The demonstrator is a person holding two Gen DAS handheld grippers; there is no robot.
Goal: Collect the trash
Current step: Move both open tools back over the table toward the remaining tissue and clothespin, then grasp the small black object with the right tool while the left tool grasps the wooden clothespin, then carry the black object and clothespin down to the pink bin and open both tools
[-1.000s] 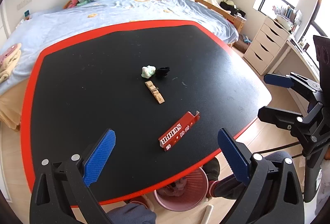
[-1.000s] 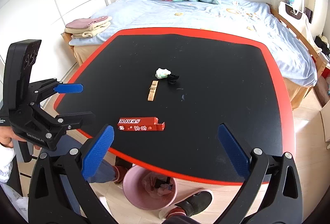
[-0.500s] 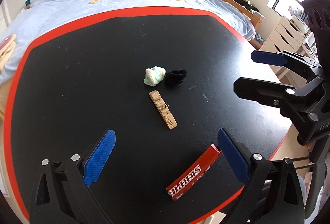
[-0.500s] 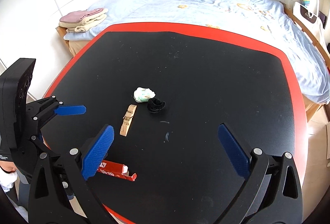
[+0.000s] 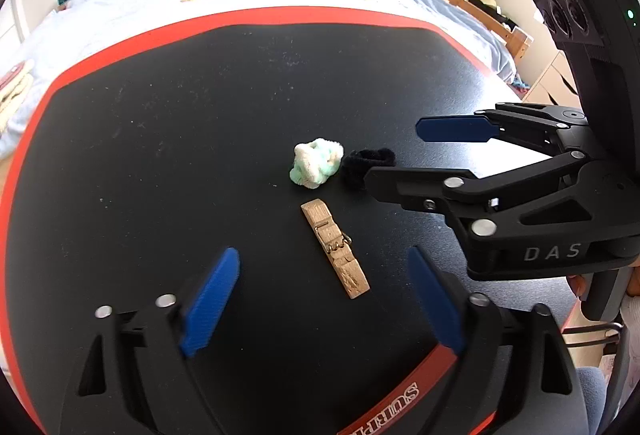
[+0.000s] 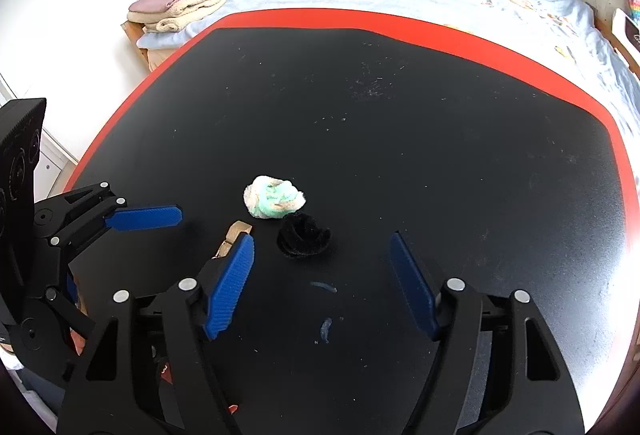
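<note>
Both the left gripper [image 5: 322, 299] and right gripper [image 6: 322, 281] hang wide open and empty over the desk [image 6: 400, 115], the clothespin [image 5: 335, 247], the green-white wad [image 6: 274, 197] and black scrunchie [image 6: 304, 235] mid-desk, while only the left view shows the red wrapper [image 5: 384, 411] (near edge).

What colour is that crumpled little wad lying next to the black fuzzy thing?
The wad is cream-white with mint green patches, clearest in the left wrist view.
</note>
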